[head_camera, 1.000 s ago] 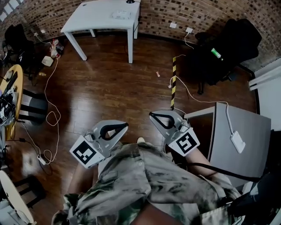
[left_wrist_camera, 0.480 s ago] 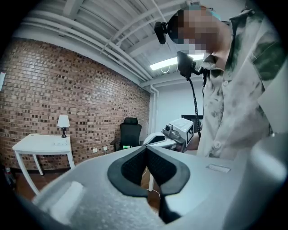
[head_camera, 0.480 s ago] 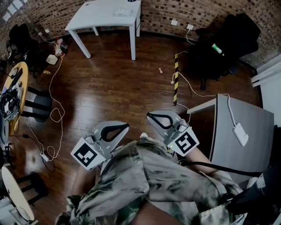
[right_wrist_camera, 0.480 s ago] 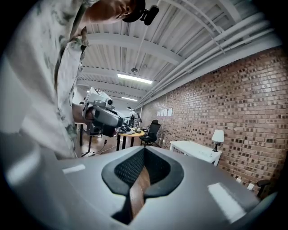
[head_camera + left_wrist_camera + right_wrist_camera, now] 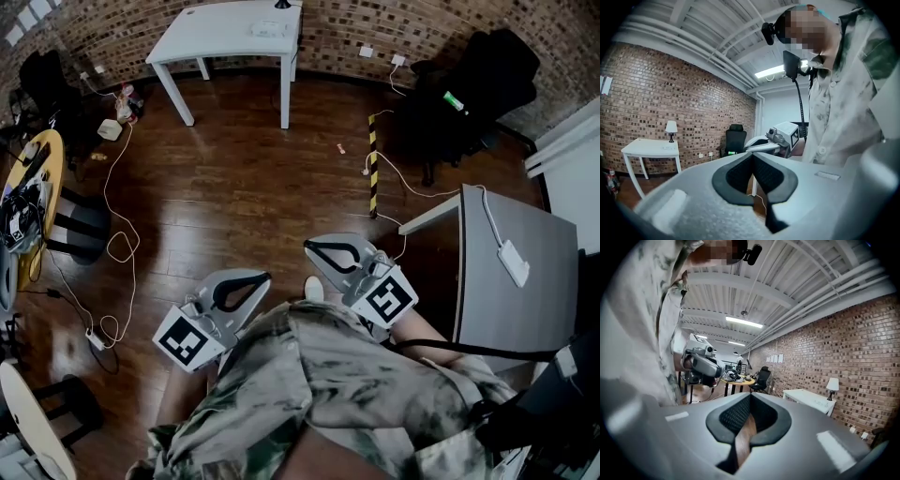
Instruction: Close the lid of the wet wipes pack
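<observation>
The head camera looks steeply down over the person's shirt (image 5: 347, 394) to the wooden floor (image 5: 234, 187). Each gripper camera sits close behind its own jaws, tilted upward. Just beyond the left gripper (image 5: 752, 153) jaw tips is the right gripper (image 5: 749, 146), and the reverse holds. All three views share the white table (image 5: 225, 28) and brick wall (image 5: 422, 33).

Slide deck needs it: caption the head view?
Person holds left tongs and right tongs shut, empty, over wood floor; white table beyond.

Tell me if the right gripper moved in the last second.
Yes: the right gripper drifted slightly left, away from the striped floor tape's near end.
</observation>
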A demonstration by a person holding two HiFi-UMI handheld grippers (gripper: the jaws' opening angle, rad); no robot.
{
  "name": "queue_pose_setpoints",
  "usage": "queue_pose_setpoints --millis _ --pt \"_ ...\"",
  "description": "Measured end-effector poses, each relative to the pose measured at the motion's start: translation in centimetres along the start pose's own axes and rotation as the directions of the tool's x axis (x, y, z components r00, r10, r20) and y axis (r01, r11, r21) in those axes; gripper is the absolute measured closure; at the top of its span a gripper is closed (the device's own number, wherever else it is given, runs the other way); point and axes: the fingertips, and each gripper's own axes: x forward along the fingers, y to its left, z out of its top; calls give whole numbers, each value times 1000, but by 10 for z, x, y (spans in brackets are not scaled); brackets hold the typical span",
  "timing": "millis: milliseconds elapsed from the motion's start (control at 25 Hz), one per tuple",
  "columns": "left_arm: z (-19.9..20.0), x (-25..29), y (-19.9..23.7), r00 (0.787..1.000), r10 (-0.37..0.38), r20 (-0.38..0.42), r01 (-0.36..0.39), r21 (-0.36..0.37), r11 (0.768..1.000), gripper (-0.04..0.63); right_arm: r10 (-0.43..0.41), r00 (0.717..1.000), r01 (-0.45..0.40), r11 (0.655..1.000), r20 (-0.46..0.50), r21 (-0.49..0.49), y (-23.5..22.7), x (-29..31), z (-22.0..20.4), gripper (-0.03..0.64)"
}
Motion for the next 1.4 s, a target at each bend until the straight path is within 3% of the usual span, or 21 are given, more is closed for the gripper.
queue_pose_setpoints --millis 280,520,680,1400 --pt "-7 -54 -12 999 -32 12 31 9 999 597 -29 999 30 999 -14 29 50 22 24 611" --pt "-3 -69 -24 996 -71 62 71 8 997 597 -48 999 49 999 -24 23 74 23 26 611" --pt "-17 -75 -35 997 -77 26 77 7 997 597 -54 998 55 998 -29 11 91 17 25 611" --pt "-23 -103 -55 996 -88 17 88 20 996 597 -39 999 39 999 -9 -9 129 21 34 611"
